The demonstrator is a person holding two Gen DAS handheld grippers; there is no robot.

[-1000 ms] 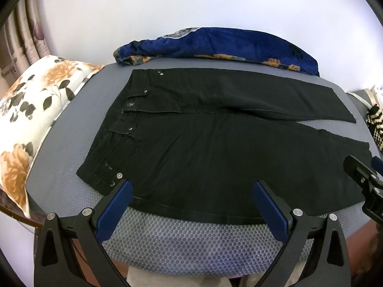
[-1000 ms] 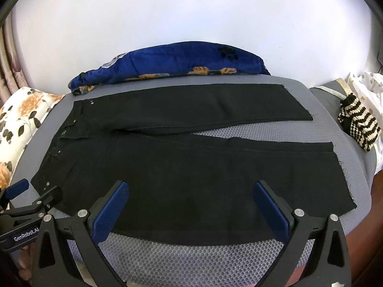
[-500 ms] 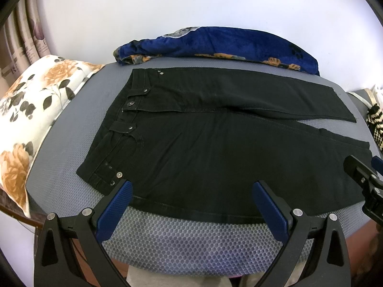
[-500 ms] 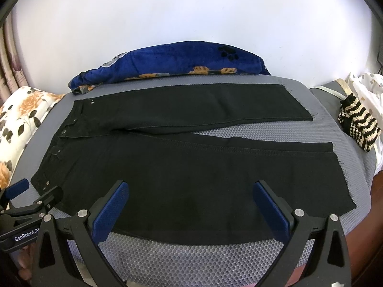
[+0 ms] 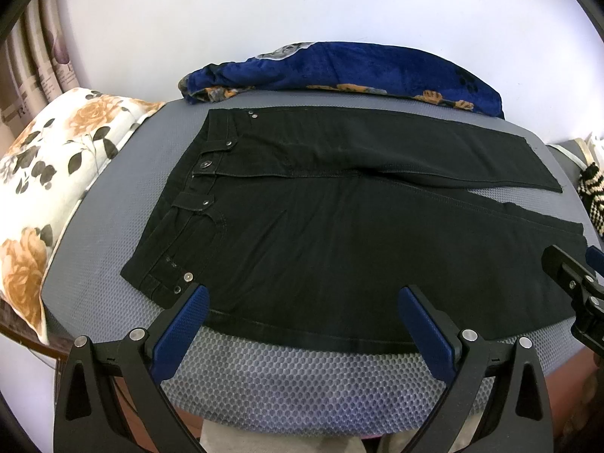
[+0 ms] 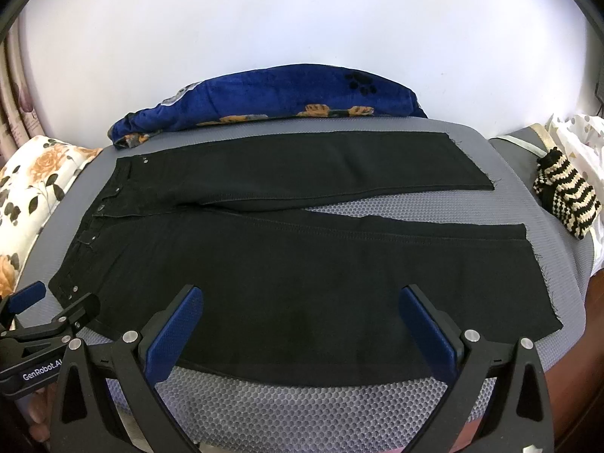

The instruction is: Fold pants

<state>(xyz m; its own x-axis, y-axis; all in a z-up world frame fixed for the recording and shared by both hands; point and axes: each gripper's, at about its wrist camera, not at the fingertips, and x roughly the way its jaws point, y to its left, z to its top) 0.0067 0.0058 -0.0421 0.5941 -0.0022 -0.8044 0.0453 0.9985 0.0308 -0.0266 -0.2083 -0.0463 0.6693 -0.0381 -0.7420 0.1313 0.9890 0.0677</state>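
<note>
Black pants (image 5: 339, 234) (image 6: 302, 271) lie flat on a grey mesh mat (image 5: 294, 385) (image 6: 302, 404), waistband to the left and both legs spread to the right with a narrow gap between them. My left gripper (image 5: 302, 294) hovers open over the near edge of the near leg, close to the waistband corner. My right gripper (image 6: 302, 294) is open above the near edge further toward the hems. Nothing sits between either pair of blue-padded fingers. Each gripper shows at the edge of the other's view.
A blue floral blanket (image 5: 339, 71) (image 6: 271, 102) lies bunched along the far edge by the white wall. A floral pillow (image 5: 45, 188) sits at the left. A striped knitted item (image 6: 566, 196) rests at the right, beyond the hems.
</note>
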